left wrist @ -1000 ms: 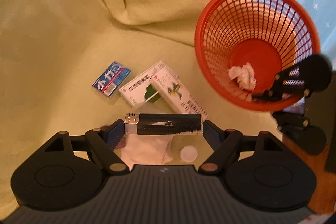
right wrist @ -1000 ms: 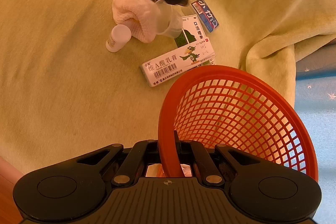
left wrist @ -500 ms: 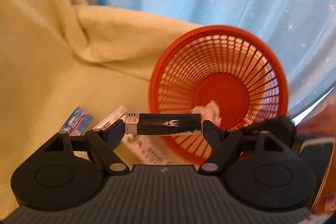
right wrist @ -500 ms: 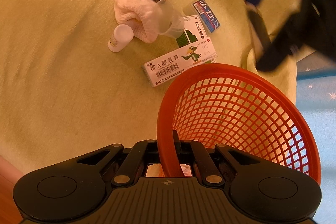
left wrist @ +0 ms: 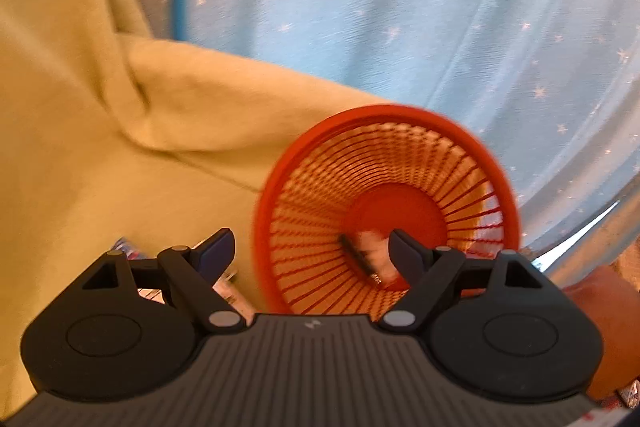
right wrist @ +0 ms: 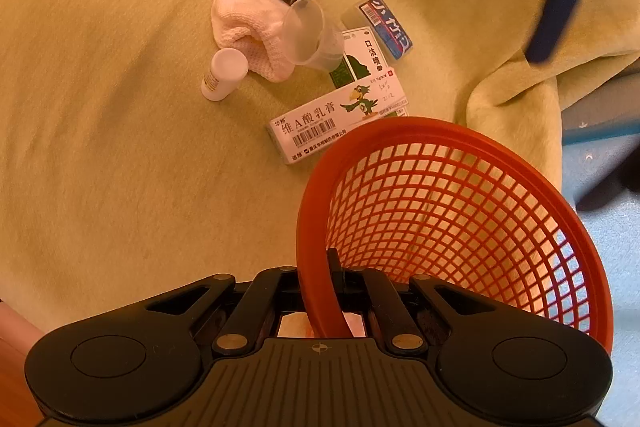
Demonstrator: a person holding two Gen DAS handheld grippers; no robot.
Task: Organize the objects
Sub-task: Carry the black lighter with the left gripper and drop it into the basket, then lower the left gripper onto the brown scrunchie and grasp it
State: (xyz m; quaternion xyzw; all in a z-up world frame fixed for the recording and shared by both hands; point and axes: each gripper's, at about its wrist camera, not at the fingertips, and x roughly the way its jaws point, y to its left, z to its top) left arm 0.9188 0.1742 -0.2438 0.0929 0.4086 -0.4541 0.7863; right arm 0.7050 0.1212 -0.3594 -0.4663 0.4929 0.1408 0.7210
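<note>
- The left gripper (left wrist: 310, 253) gaped wide, empty, above the round red plastic mesh basket (left wrist: 496, 163); a slim dark lighter (left wrist: 358, 259) lay inside.
- The right gripper (right wrist: 336, 277) pinched the basket's stiff, light rim.

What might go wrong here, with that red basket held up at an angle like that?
1. The right tool pinches only the rim of the red basket, which is tipped; a slip might spill the lighter and crumpled tissue inside.
2. The clear cup leans on the white cloth and may roll if either is nudged.
</note>
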